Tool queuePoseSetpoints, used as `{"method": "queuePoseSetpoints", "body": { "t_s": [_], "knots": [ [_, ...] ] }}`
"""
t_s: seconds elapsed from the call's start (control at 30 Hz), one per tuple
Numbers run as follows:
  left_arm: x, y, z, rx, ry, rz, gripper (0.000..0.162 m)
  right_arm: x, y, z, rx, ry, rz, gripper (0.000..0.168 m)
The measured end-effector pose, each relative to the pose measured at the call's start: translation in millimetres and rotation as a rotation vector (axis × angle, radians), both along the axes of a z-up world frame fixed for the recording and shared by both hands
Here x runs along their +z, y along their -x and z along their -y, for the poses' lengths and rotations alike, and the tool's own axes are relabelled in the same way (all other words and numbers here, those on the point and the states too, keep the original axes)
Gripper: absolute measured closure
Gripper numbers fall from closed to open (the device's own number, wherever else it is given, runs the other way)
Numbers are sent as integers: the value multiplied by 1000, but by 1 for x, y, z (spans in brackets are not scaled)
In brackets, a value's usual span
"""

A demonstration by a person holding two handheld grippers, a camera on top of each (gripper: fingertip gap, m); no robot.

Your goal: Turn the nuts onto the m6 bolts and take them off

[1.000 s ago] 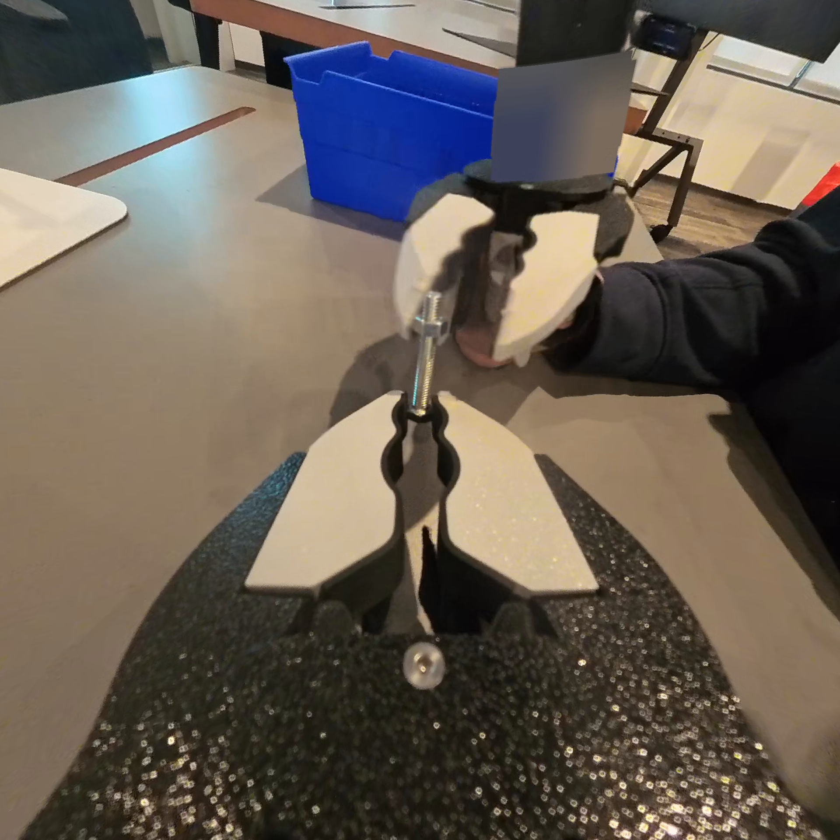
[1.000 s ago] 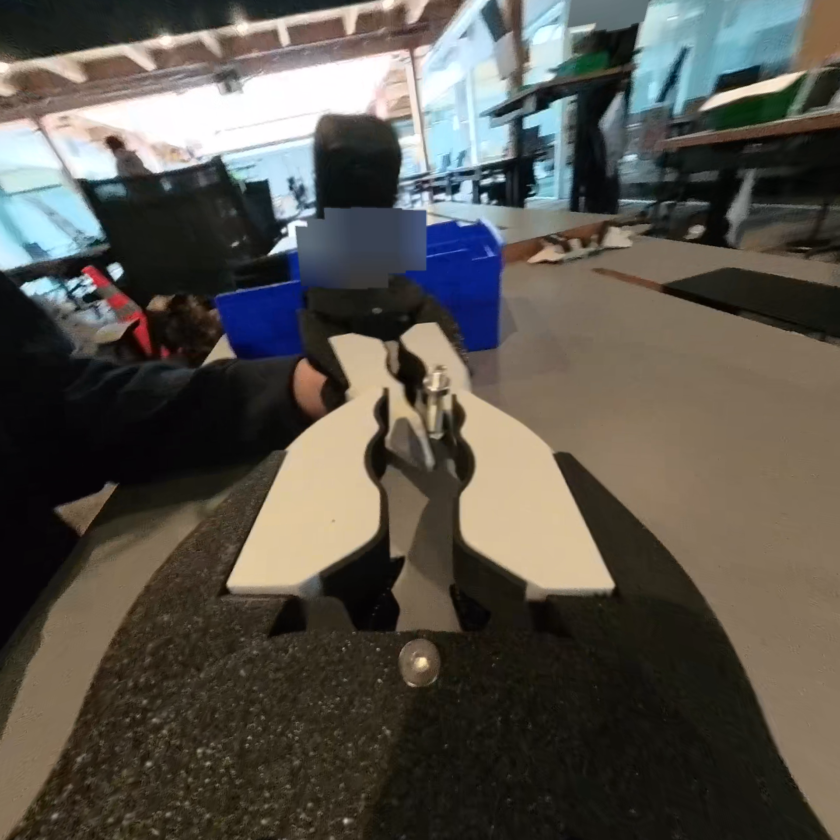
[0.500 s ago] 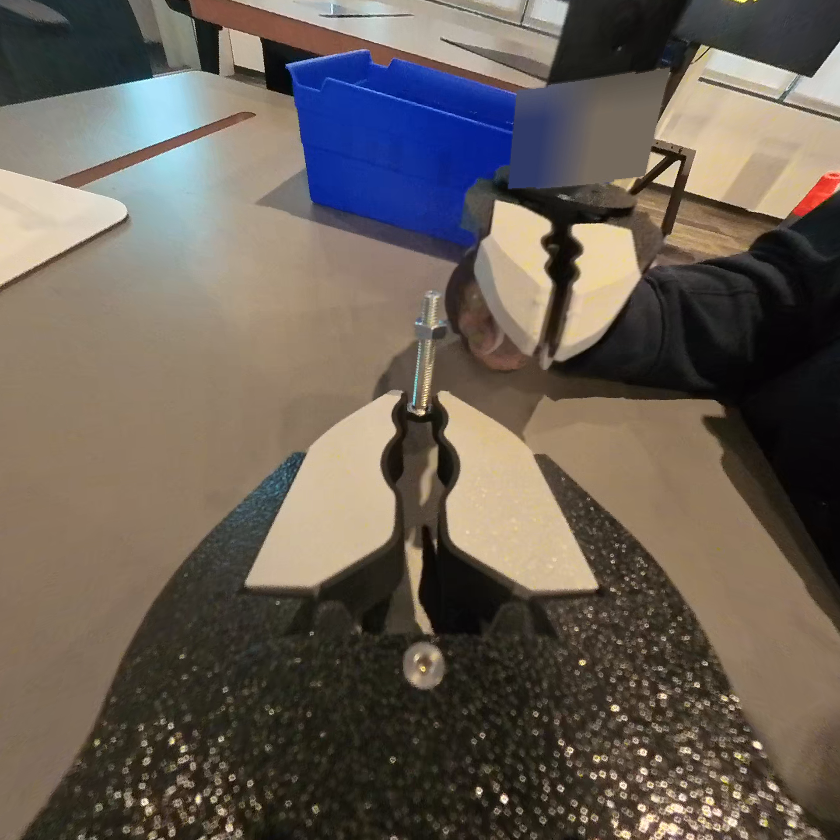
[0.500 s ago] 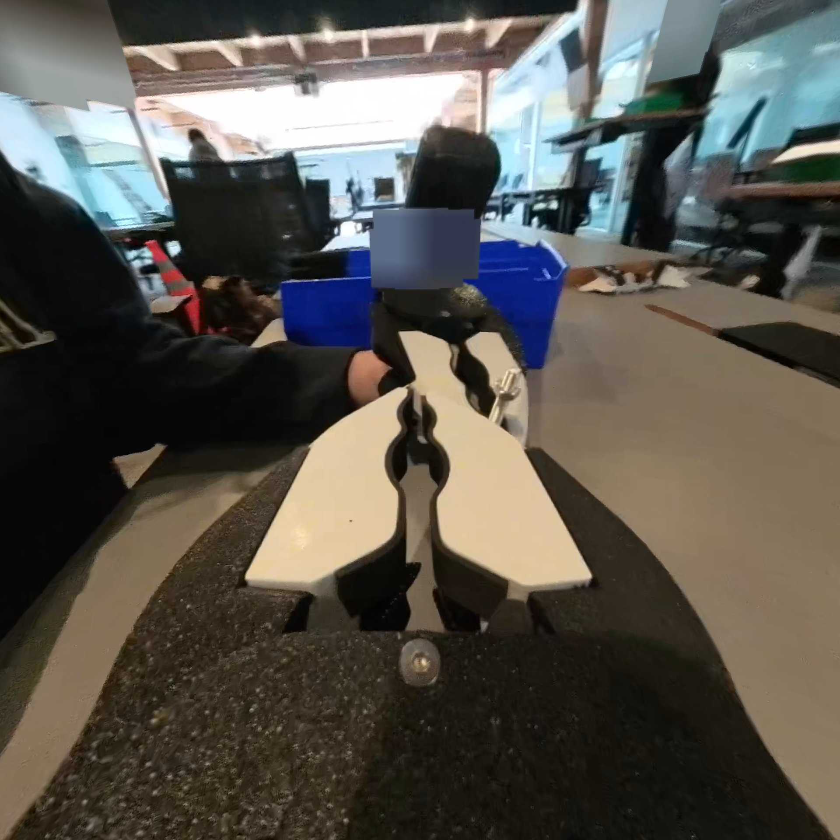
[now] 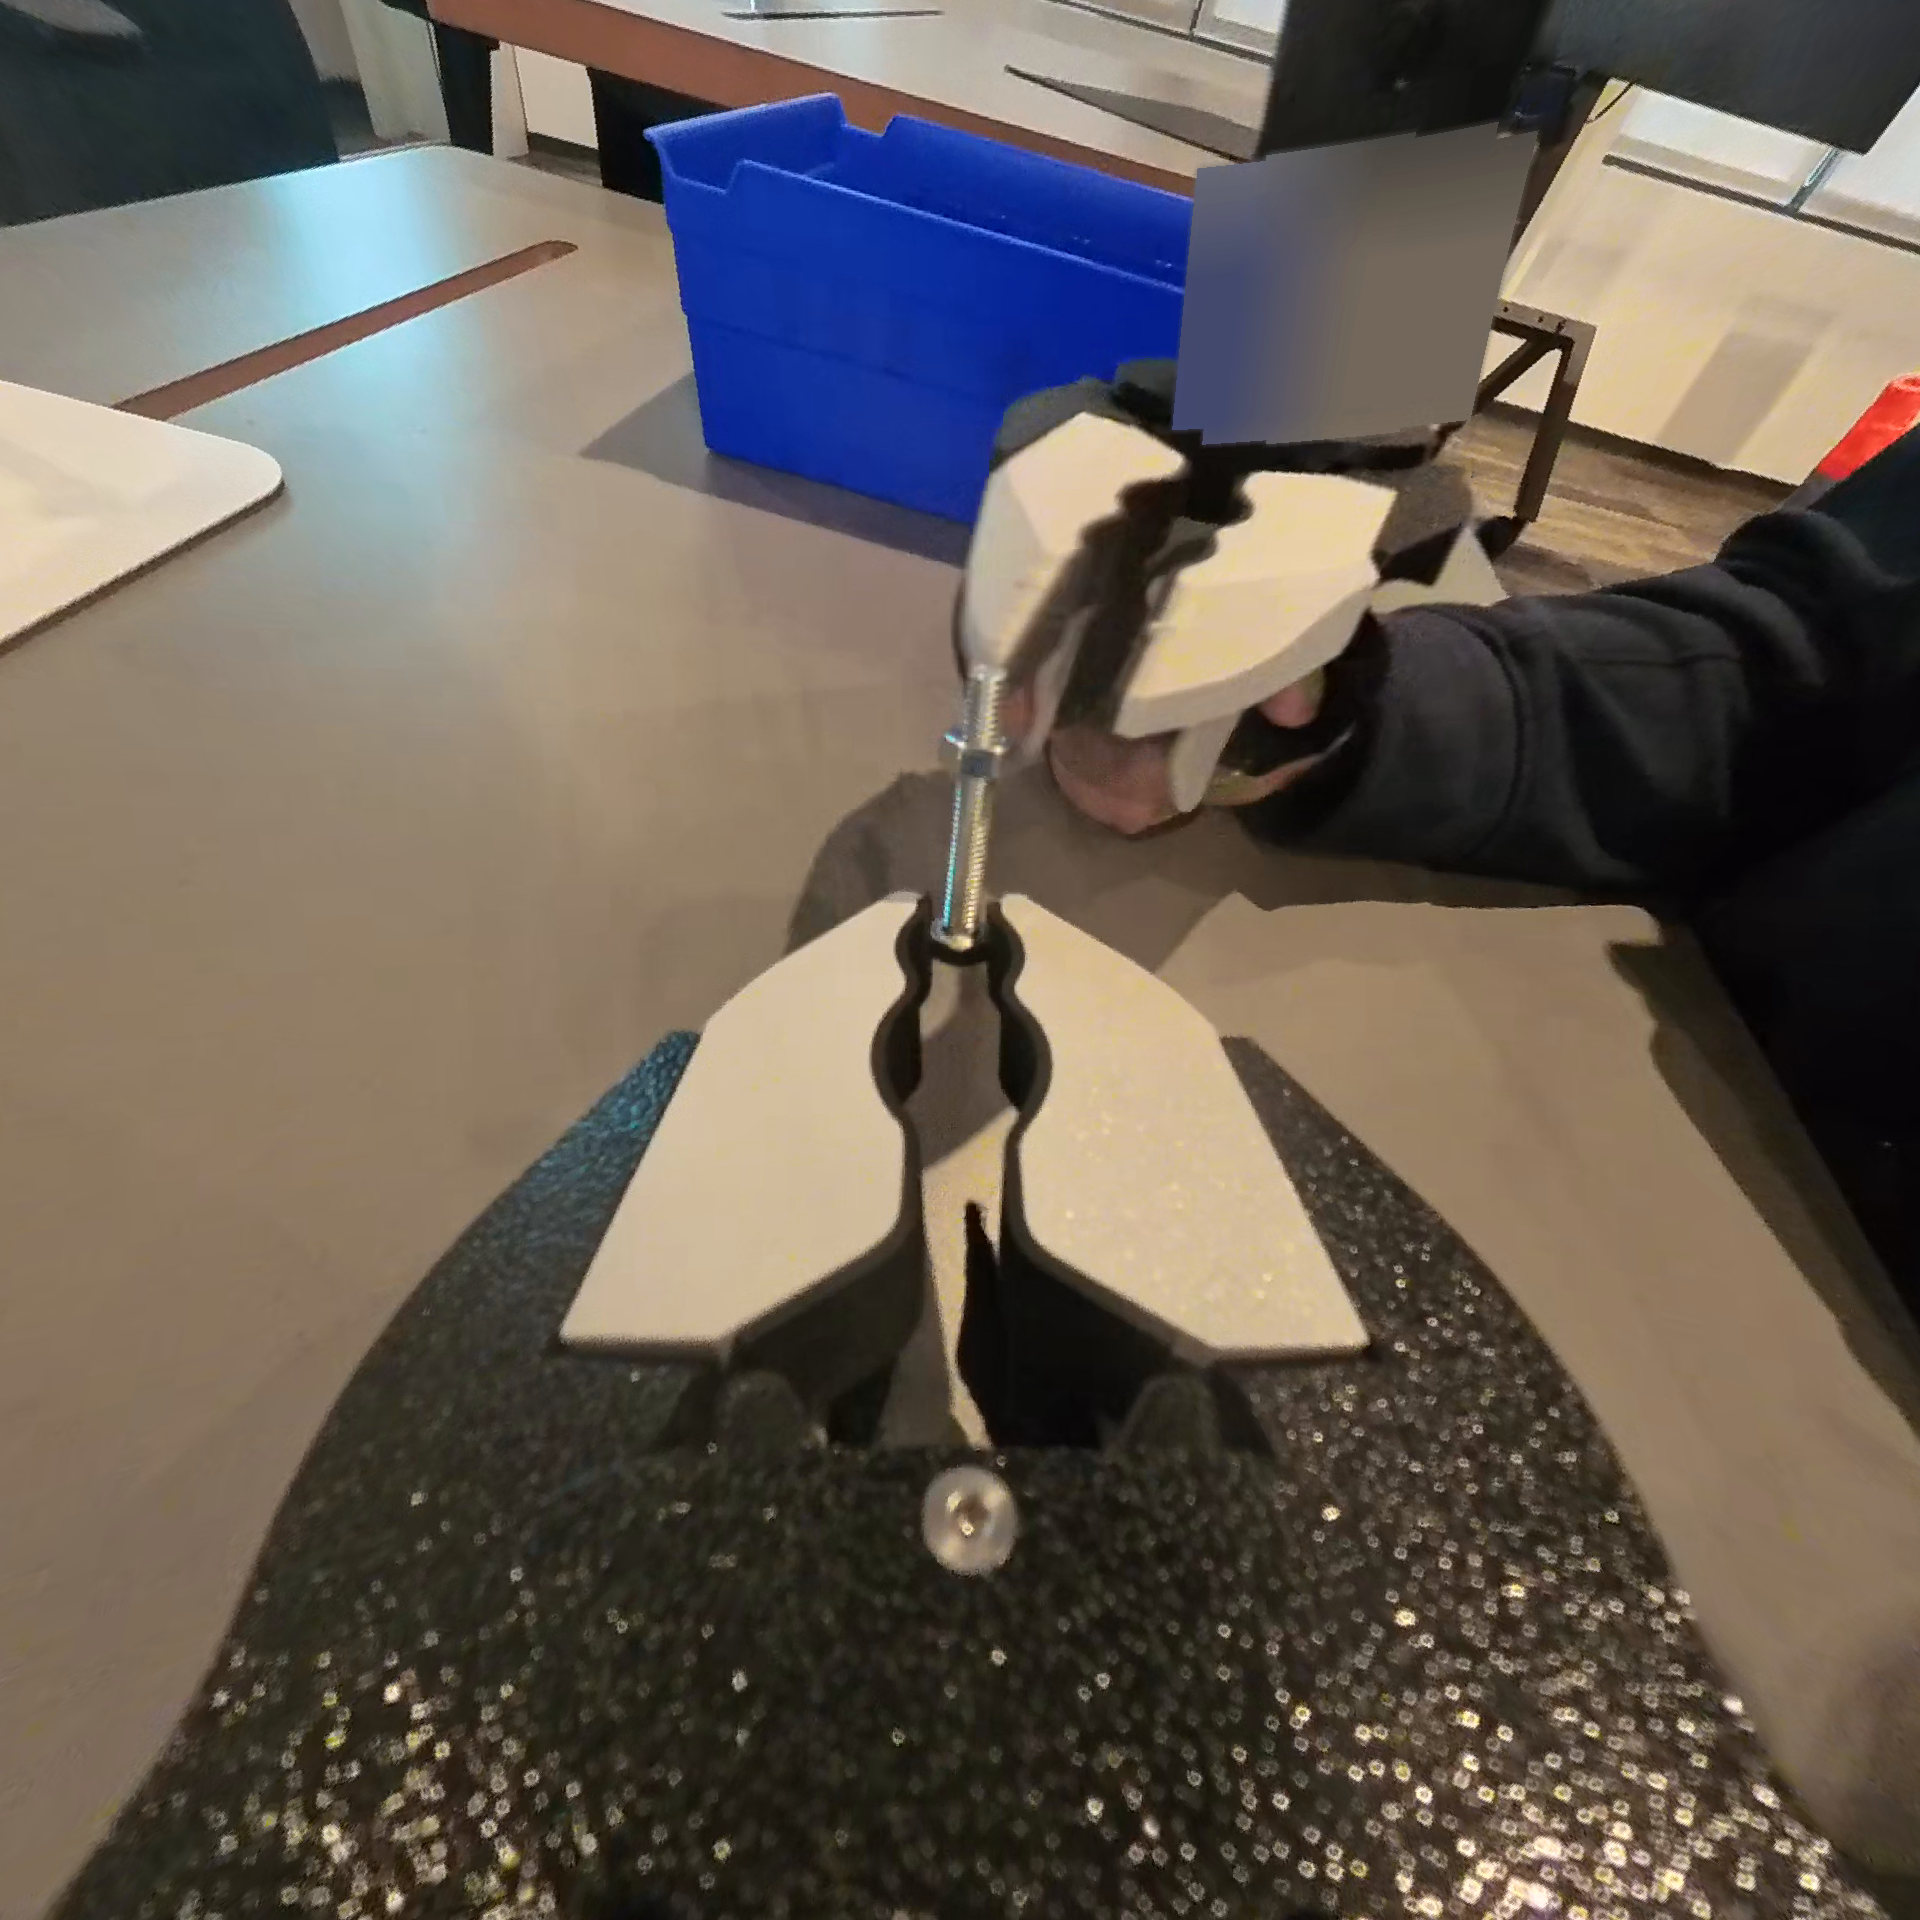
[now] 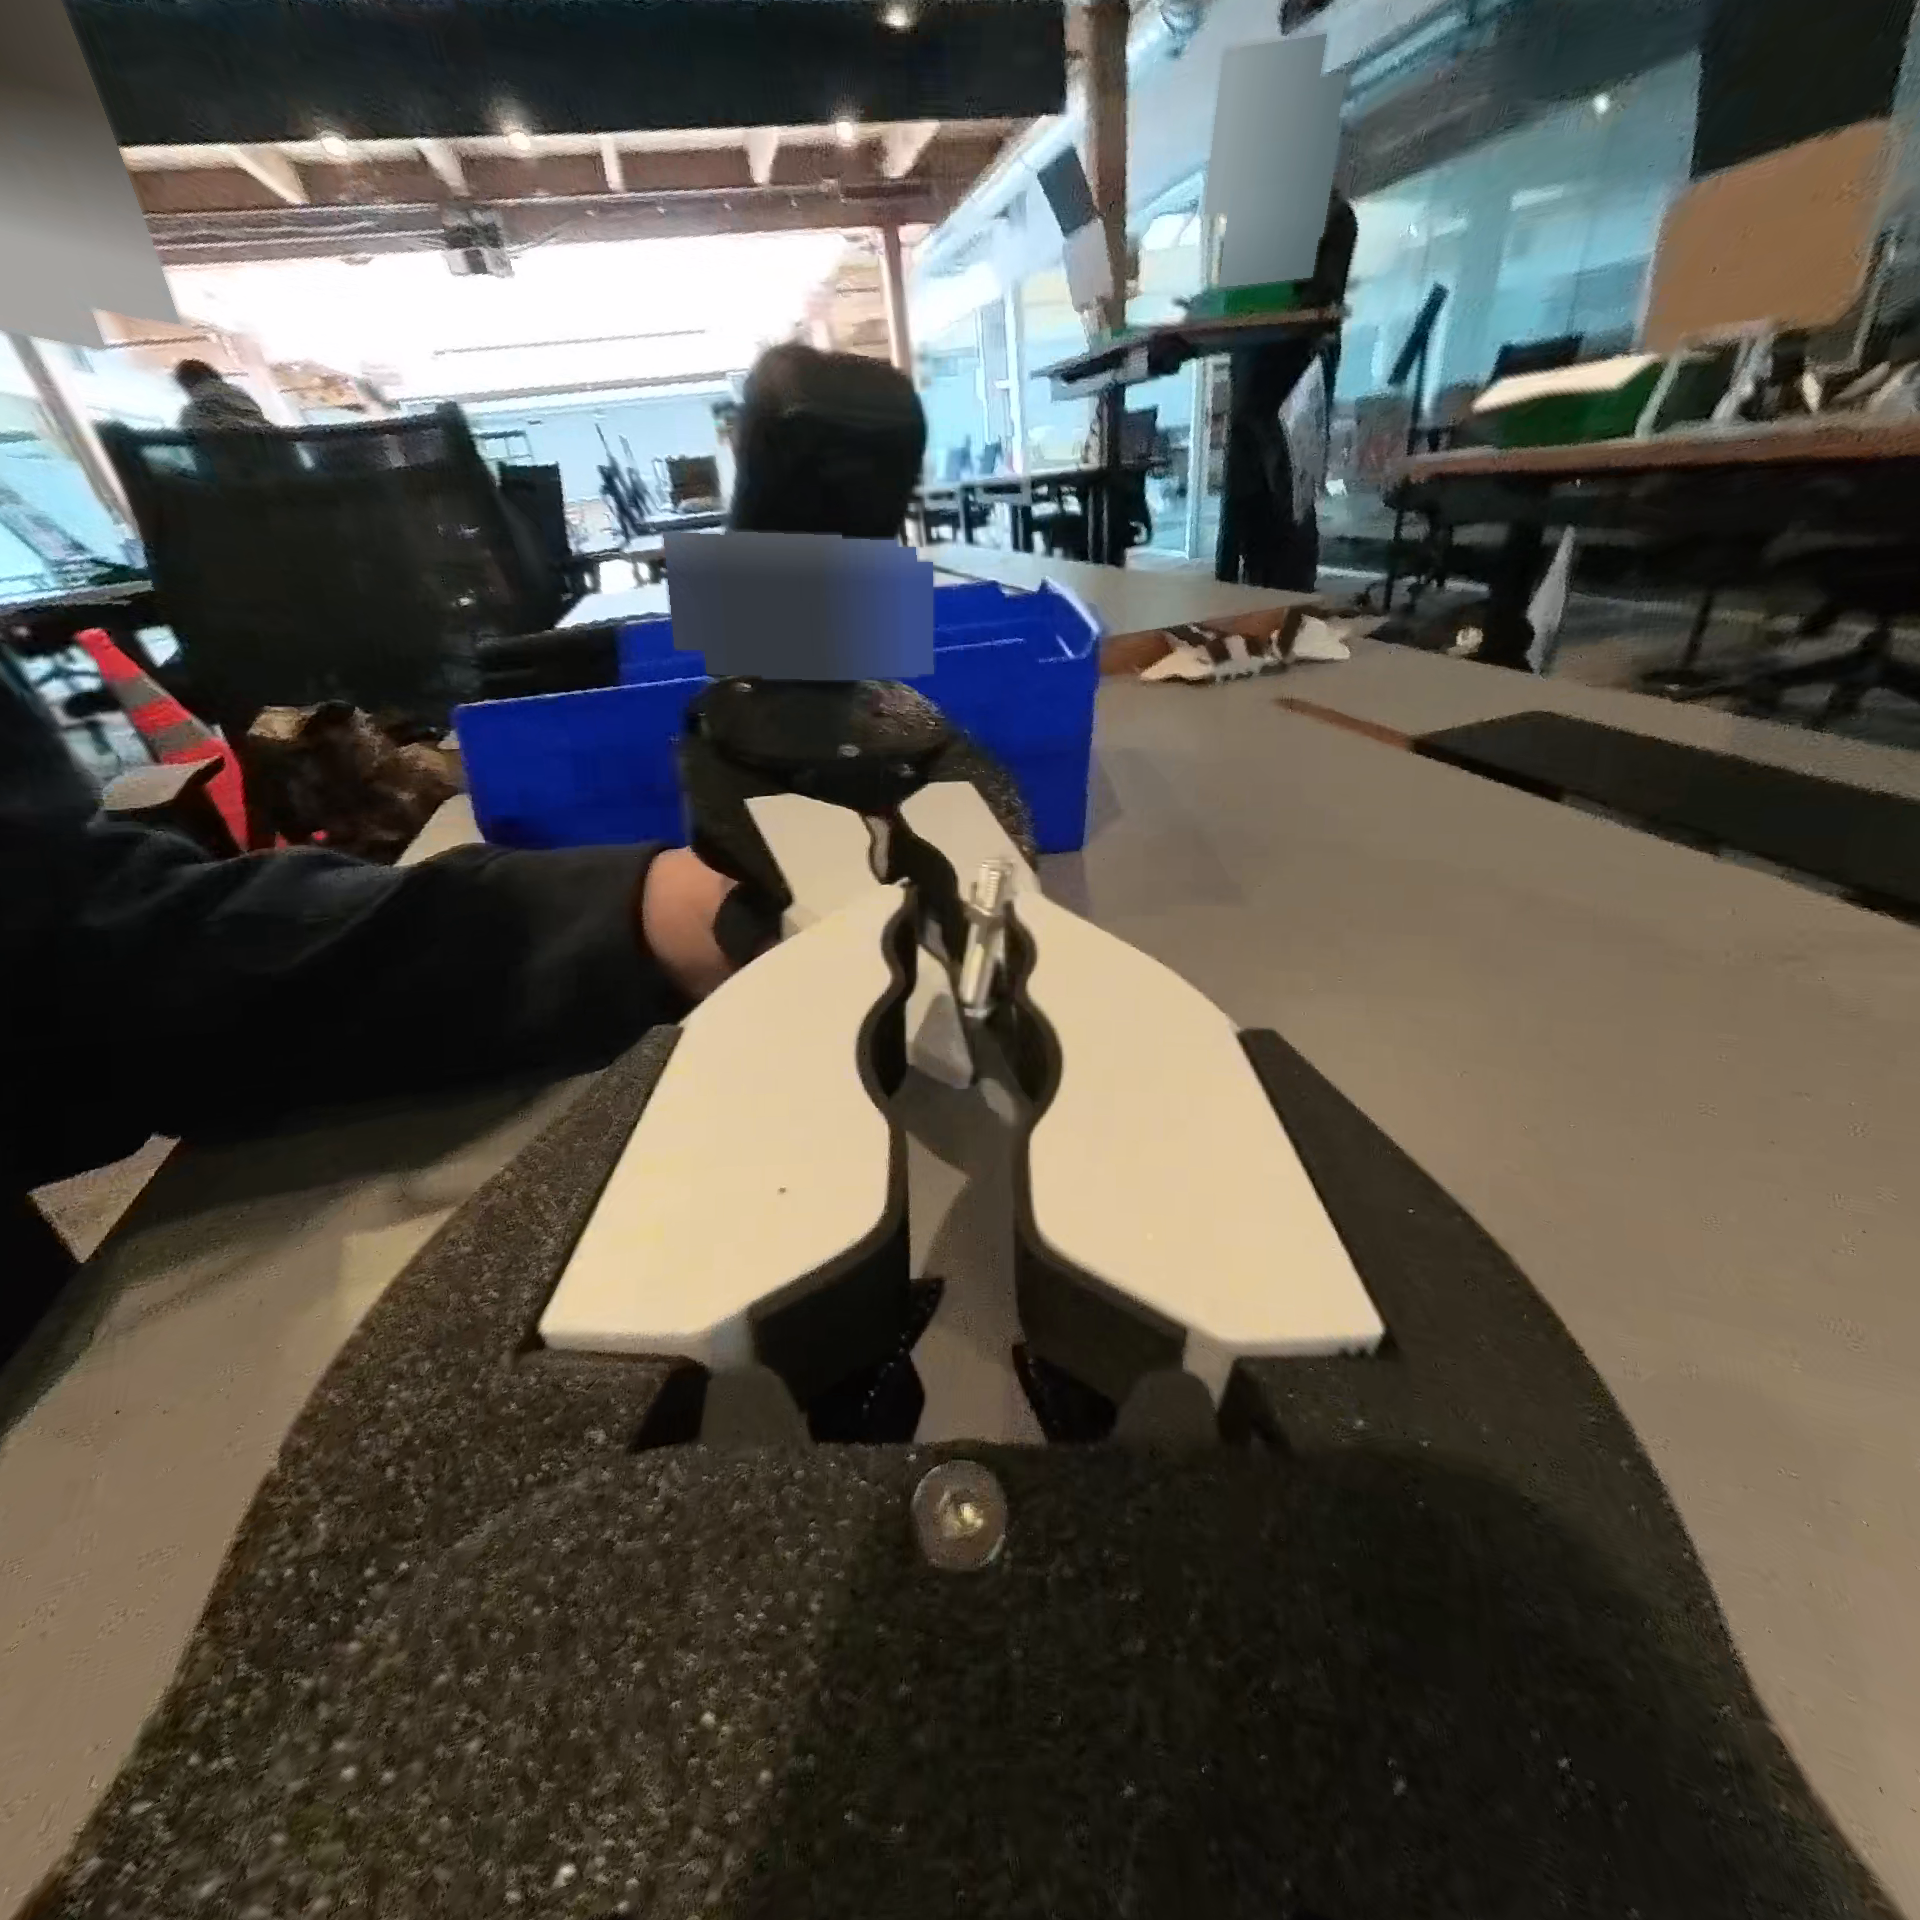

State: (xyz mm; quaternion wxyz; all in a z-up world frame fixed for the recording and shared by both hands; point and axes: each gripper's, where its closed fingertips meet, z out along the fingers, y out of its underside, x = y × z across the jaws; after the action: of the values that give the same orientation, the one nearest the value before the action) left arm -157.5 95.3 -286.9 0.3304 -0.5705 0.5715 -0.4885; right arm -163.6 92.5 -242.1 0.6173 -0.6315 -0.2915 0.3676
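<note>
The left gripper (image 5: 961, 925) clenches the upright M6 bolt (image 5: 966, 831); the right gripper (image 6: 961, 914), jaws parted, straddles its nut (image 5: 971, 753).

Bright backlit windows, soft shadows, wide-angle warp, motion blur.

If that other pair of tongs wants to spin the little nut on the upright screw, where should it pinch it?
Probably across two opposite flat sides of the small silver hex nut, coming in level from the right tongs' side. The threaded silver bolt stands nearly upright, clamped at its base by the left tongs, so the nut's flats are exposed all round.
</note>
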Motion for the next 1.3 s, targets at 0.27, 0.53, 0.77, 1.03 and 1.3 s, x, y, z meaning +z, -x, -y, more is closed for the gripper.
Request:
{"method": "queuePoseSetpoints", "body": {
  "t_s": [0.27,0.53,0.77,1.03,1.3],
  "knots": [
    [1,0,0,-1,4,5,153,0,13,18,119,-52,38,165],
    [0,0,1,-3,1,0,153,-8,6,-7,18,48,45,150],
    [0,0,1,-6,4,1,152,4,0,1,8,-16,-25,159],
    [2,0,0,-1,10,10,153,-1,16,17,150,-30,32,166],
    [1,0,1,-6,6,4,152,-6,2,-12,-12,75,4,155]
  ]
}}
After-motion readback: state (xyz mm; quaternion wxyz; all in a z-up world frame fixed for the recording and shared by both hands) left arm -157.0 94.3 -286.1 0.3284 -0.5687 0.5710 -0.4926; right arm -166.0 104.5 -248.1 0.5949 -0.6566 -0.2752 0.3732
